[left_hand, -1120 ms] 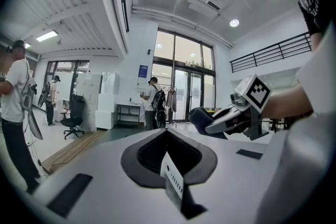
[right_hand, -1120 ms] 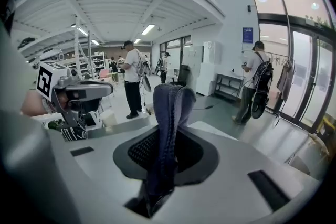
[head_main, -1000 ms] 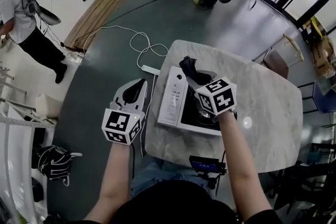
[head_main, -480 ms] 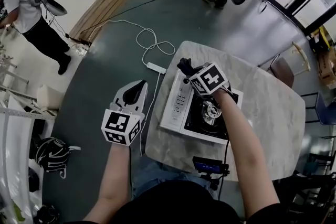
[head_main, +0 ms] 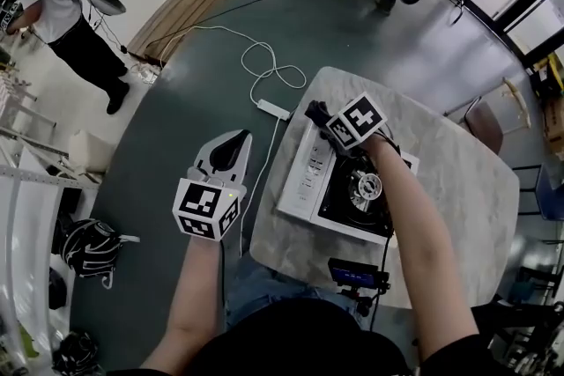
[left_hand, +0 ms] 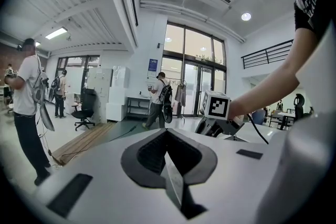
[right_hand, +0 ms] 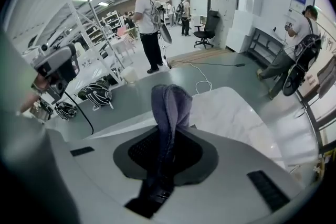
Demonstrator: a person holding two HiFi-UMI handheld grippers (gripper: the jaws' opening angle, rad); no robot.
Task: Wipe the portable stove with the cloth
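Note:
The portable stove [head_main: 310, 174], with a white control panel and a black burner top [head_main: 363, 189], sits on the marble table [head_main: 458, 189]. My right gripper [head_main: 324, 119] hovers at the stove's far left corner, shut on a dark blue-grey cloth [head_main: 315, 112]. In the right gripper view the cloth [right_hand: 170, 105] stands up out of the shut jaws of the right gripper [right_hand: 167, 134]. My left gripper [head_main: 231, 145] hangs left of the table over the floor. It is shut with nothing in it, as the left gripper view [left_hand: 167, 136] confirms.
A dark device [head_main: 356, 275] is clamped at the table's near edge. A white power strip [head_main: 275, 109] and cable [head_main: 264, 66] lie on the floor beyond the table. A person [head_main: 66, 9] stands far left, others at the back. A helmet [head_main: 92, 246] lies on the floor.
My right gripper has carried the cloth from over the burner to the stove's far left corner. The left gripper has stayed where it was.

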